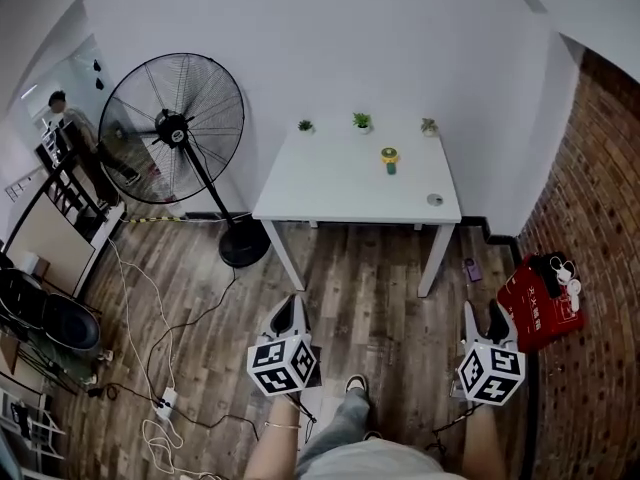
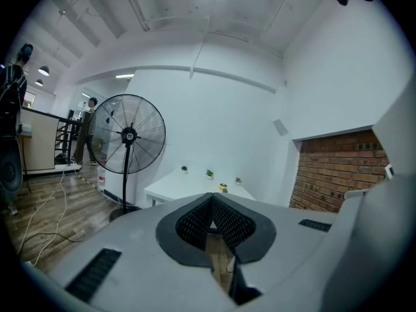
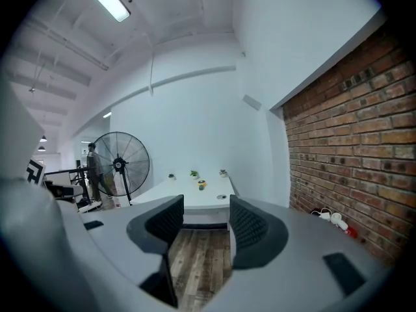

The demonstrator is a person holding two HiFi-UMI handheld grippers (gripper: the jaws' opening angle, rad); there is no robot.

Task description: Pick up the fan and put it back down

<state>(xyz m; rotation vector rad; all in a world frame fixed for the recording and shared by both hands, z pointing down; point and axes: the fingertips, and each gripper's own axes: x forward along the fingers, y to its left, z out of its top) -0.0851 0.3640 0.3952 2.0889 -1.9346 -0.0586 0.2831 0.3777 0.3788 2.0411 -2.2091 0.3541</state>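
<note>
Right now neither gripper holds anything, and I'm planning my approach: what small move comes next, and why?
Probably step toward the white table and bring the right gripper toward the small yellow fan on it. That gripper's jaws stand apart, the left gripper has them together, and both hang over the floor, short of the table.

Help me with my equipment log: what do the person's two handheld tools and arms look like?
Both have pale grey bodies. The left tool and right tool each carry a white cube printed with black square markers. Their pads are dark and curved, with a fine mesh texture. A thin bracelet circles the left wrist; no sleeves show.
</note>
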